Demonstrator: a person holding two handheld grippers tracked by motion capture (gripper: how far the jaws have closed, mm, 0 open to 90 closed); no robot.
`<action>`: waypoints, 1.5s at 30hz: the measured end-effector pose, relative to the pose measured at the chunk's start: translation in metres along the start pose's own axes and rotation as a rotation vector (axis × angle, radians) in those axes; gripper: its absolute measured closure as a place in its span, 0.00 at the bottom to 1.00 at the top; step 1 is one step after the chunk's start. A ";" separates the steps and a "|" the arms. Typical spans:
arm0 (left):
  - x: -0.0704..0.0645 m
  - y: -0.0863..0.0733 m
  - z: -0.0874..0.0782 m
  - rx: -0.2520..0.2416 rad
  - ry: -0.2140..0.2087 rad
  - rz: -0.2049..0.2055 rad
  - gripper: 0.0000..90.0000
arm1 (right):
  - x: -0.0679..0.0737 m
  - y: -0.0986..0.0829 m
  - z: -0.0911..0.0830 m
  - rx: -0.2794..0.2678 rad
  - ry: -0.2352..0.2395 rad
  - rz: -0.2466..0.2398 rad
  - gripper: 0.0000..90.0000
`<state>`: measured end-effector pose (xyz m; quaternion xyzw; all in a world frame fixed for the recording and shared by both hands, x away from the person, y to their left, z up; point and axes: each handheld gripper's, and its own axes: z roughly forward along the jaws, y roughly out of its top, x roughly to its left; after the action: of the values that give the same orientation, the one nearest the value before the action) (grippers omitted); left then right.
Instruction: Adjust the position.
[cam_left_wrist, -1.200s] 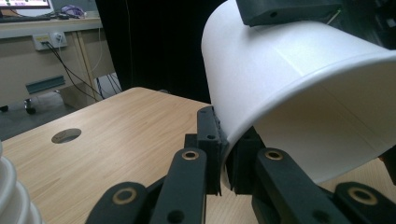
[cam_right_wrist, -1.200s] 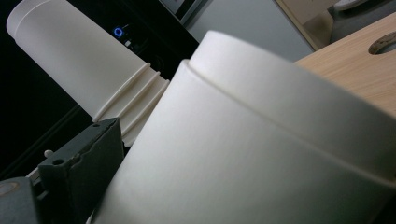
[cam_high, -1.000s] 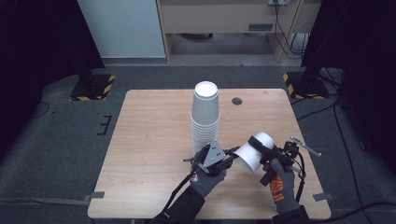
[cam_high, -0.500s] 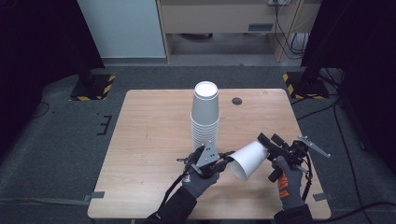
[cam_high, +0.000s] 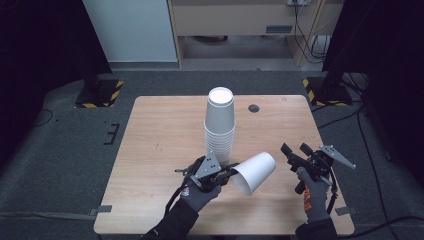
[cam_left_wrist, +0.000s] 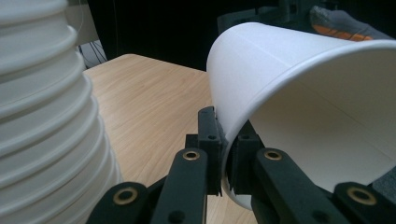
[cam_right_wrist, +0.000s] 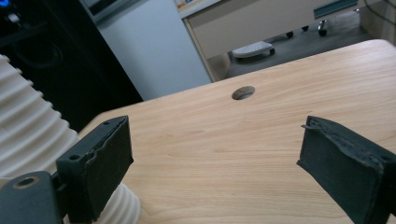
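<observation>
A tall stack of white paper cups (cam_high: 220, 125) stands upside down near the middle of the wooden table (cam_high: 160, 130). My left gripper (cam_high: 229, 174) is shut on the rim of a single white paper cup (cam_high: 255, 172), held on its side just right of the stack's foot. In the left gripper view the jaws pinch that cup's rim (cam_left_wrist: 233, 135), with the stack (cam_left_wrist: 42, 116) close at the left. My right gripper (cam_high: 295, 152) stands open, apart from the cup, to its right. In the right gripper view its fingers (cam_right_wrist: 100, 163) are spread wide with nothing between them.
A round cable hole (cam_high: 254, 108) lies in the table's far right part. Black stands with yellow-striped feet (cam_high: 100, 92) sit on the floor behind the table's corners. A cabinet (cam_high: 240, 25) stands beyond the far edge.
The right gripper has let go of the single cup and drawn away to the right with its jaws open. The cup now hangs from the left gripper alone, tipped lower.
</observation>
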<state>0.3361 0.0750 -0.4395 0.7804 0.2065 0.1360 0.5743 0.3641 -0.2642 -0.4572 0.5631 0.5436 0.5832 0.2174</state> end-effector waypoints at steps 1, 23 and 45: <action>0.001 -0.001 -0.003 -0.004 -0.005 -0.012 0.95 | 0.000 0.000 0.000 0.004 -0.006 -0.013 0.11; 0.023 -0.033 -0.060 0.055 -0.008 -0.088 0.95 | -0.017 -0.020 0.013 0.149 -0.166 -0.256 0.10; 0.053 -0.057 -0.111 0.174 0.021 -0.170 0.95 | -0.019 -0.035 0.021 0.262 -0.186 -0.323 0.11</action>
<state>0.3234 0.2080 -0.4615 0.8054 0.2891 0.0765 0.5117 0.3759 -0.2616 -0.5008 0.5437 0.6754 0.4108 0.2819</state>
